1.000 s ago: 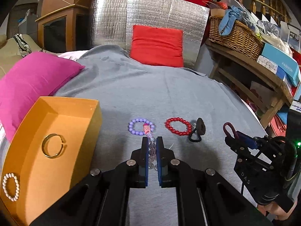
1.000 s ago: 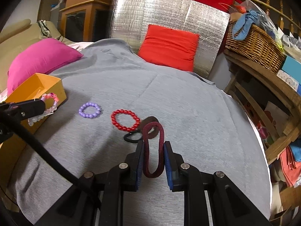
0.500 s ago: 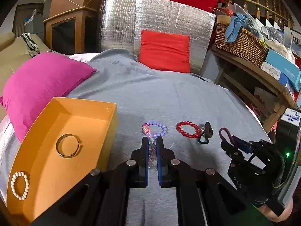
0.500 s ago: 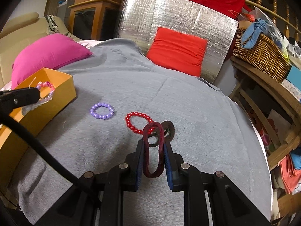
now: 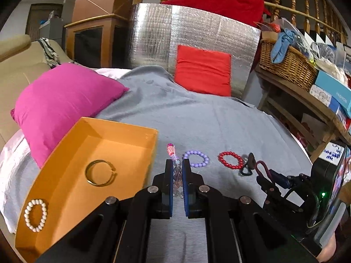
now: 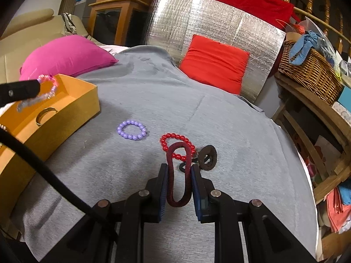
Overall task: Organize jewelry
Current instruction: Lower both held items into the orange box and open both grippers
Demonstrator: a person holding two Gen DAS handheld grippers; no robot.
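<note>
Orange box (image 5: 122, 131) holds gold bangle (image 5: 99, 173) and white bead bracelet (image 5: 35, 215).

Grey-sheeted bed (image 5: 197, 118), wooden railing (image 5: 285, 2) behind, wicker basket (image 5: 287, 65) on wooden shelf (image 5: 307, 100).

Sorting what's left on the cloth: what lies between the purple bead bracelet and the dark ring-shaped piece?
The red bead bracelet lies between the purple bead bracelet and the dark ring-shaped piece on the grey cloth; both wrist views show it.
</note>
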